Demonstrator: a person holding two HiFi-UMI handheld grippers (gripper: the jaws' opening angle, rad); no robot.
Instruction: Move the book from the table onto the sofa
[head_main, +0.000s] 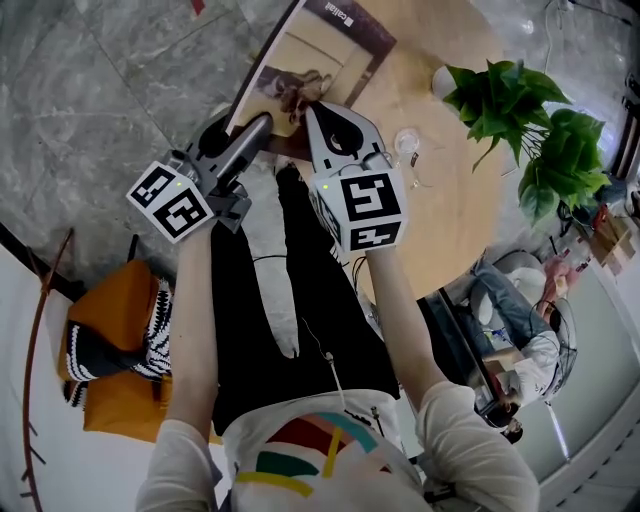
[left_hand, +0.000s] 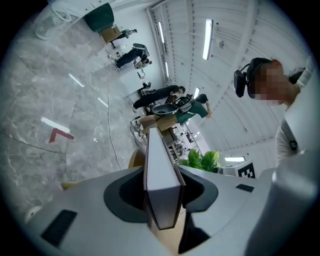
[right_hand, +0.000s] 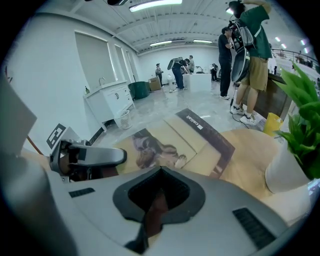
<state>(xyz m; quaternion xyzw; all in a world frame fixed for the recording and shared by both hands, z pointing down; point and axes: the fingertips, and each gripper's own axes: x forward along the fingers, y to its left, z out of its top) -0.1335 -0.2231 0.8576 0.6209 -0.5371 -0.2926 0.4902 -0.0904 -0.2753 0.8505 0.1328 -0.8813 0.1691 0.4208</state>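
Firmly, left gripper (head_main: 263, 124) clamped on book (head_main: 312, 58) edge, right gripper (head_main: 317, 108) likewise (white cover lettering unreadable)

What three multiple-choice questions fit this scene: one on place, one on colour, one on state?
1. The potted plant stands: A on the floor; B on the round wooden table; C on a chair.
2. The sofa is: A blue; B green; C orange.
3. The left gripper is: A shut on the book; B open and empty; C holding a cup.
Answers: 1 B, its white pot rests there. 2 C, the head view shows orange upholstery. 3 A, the left gripper view shows the book's edge clamped between its jaws.
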